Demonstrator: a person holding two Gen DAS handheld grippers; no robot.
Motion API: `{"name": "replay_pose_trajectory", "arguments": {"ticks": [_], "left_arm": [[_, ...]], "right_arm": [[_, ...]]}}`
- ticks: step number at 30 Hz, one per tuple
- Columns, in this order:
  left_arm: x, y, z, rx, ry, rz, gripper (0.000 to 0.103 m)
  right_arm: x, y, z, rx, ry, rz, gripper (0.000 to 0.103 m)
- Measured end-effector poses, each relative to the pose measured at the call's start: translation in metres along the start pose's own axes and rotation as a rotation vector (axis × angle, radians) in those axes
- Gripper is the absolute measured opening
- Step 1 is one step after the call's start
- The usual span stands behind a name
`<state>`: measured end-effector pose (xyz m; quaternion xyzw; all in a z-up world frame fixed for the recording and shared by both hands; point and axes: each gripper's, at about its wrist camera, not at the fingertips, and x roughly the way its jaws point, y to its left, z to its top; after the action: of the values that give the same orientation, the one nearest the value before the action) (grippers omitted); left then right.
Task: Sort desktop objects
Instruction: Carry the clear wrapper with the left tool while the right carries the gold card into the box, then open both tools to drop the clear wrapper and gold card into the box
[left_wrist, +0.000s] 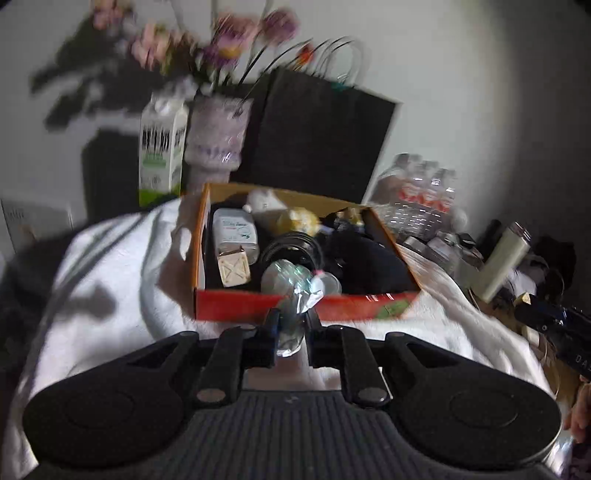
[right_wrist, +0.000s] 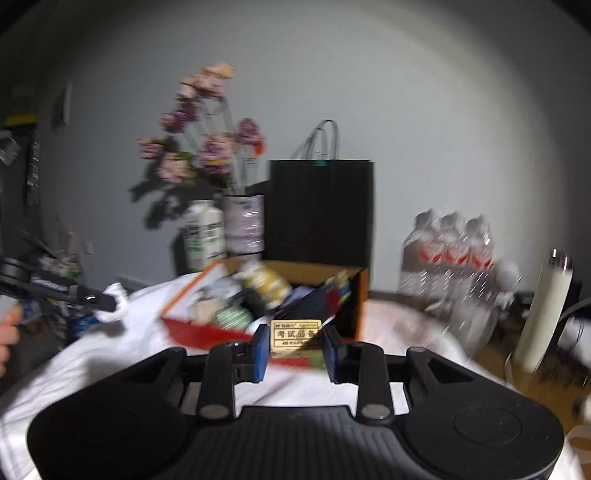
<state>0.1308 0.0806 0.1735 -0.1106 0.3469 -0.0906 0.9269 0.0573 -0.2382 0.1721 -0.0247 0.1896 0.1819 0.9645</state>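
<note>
My left gripper (left_wrist: 291, 328) is shut on a crumpled clear plastic wrapper (left_wrist: 295, 295) and holds it at the near wall of the red and orange cardboard box (left_wrist: 236, 304). The box holds a white bottle (left_wrist: 234, 240), a black coil, dark cloth and other small items. My right gripper (right_wrist: 295, 347) holds a small yellow box with printed characters (right_wrist: 295, 338) between its blue pads, in front of the same cardboard box (right_wrist: 199, 332). The left gripper (right_wrist: 107, 301) shows at the left of the right wrist view with something white in it.
A white cloth (left_wrist: 110, 266) covers the desk. Behind the box stand a milk carton (left_wrist: 162, 147), a vase of flowers (left_wrist: 216, 136) and a black paper bag (left_wrist: 317, 133). A pack of water bottles (left_wrist: 421, 199) and a white flask (left_wrist: 504, 258) are at the right.
</note>
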Motion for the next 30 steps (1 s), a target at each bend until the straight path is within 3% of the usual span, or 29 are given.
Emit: {"name": "replay_pose_trajectory", "arguments": {"ticks": [2, 6, 12, 13, 16, 17, 22, 27, 30], "left_arm": [[0.036, 0.005, 0.025, -0.006, 0.069, 0.008, 0.015], [0.104, 0.003, 0.05, 0.026, 0.149, 0.11, 0.015], [0.169, 0.021, 0.062, -0.024, 0.271, 0.184, 0.016], [0.169, 0.025, 0.063, -0.044, 0.265, 0.181, 0.022], [0.157, 0.028, 0.069, -0.048, 0.205, 0.159, 0.057], [0.152, 0.025, 0.071, -0.023, 0.188, 0.153, 0.064], [0.131, 0.007, 0.083, 0.044, 0.169, 0.169, 0.079], [0.123, -0.009, 0.089, 0.048, 0.18, 0.255, 0.083], [0.114, -0.012, 0.083, 0.032, 0.158, 0.28, 0.093]], "right_arm": [[0.041, -0.017, 0.025, 0.011, 0.052, -0.024, 0.029], [0.135, -0.039, 0.051, 0.024, 0.232, -0.036, 0.029], [0.231, -0.046, 0.046, 0.071, 0.422, -0.056, 0.029], [0.238, -0.048, 0.045, 0.086, 0.439, -0.06, 0.031], [0.248, -0.053, 0.043, 0.113, 0.469, -0.068, 0.055], [0.248, -0.054, 0.044, 0.127, 0.464, -0.056, 0.059], [0.24, -0.059, 0.058, 0.184, 0.441, -0.008, 0.06], [0.219, -0.033, 0.076, 0.128, 0.417, 0.035, 0.071], [0.206, -0.014, 0.083, 0.092, 0.394, 0.043, 0.081]]}}
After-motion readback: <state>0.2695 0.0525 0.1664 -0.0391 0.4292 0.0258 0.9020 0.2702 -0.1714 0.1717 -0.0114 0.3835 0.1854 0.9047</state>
